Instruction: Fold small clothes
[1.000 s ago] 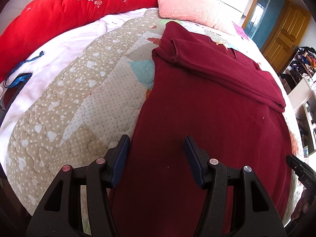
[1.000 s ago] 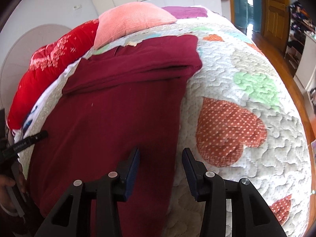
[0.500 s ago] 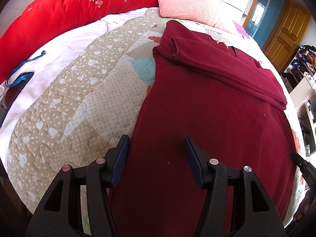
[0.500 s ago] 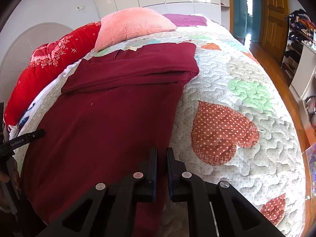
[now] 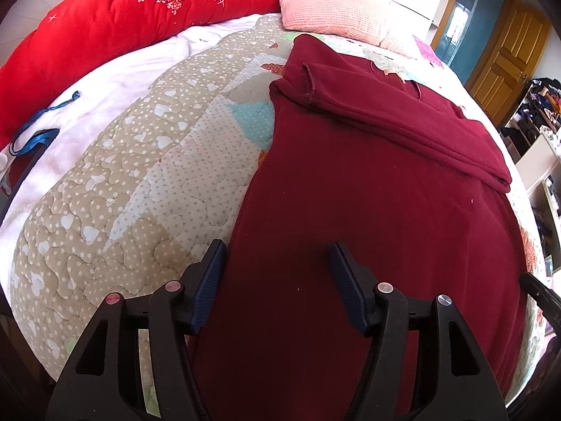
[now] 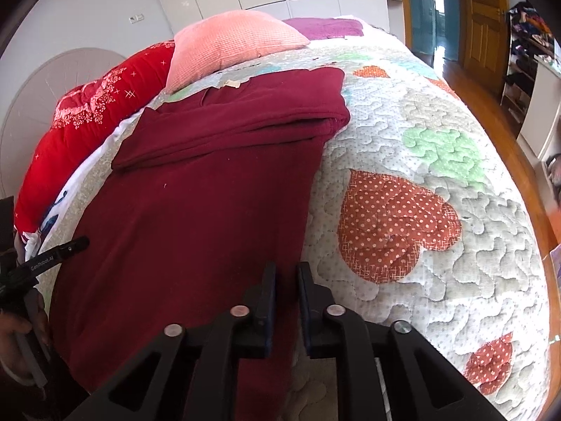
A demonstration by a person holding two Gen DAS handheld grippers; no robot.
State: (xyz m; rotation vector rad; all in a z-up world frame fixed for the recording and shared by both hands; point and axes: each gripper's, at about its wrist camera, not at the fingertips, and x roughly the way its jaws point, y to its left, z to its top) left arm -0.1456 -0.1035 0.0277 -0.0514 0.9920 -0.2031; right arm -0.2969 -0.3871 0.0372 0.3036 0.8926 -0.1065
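A maroon garment (image 5: 368,210) lies flat on the quilted bed, its sleeves folded across the far end (image 6: 245,115). My left gripper (image 5: 277,273) hovers over the garment's near left edge. Its jaws stand wide and are opening, with cloth below them but nothing pinched. My right gripper (image 6: 286,280) sits at the garment's near right edge (image 6: 305,210). Its jaws are almost together and easing apart, with maroon cloth in the narrow gap. The left gripper's tip (image 6: 52,252) and the hand (image 6: 17,333) holding it show at the left of the right wrist view.
The patchwork quilt (image 6: 420,140) covers the bed. A red duvet (image 5: 122,28) and a pink pillow (image 5: 333,3) lie at the head. A blue strap (image 5: 31,140) rests on the white sheet at left. A wooden door (image 6: 487,17) and cluttered shelves (image 5: 536,105) stand beyond the bed.
My right gripper's jaws went from wide apart to nearly together at the garment's right edge. The left gripper's jaws stand a little wider; it kept its place.
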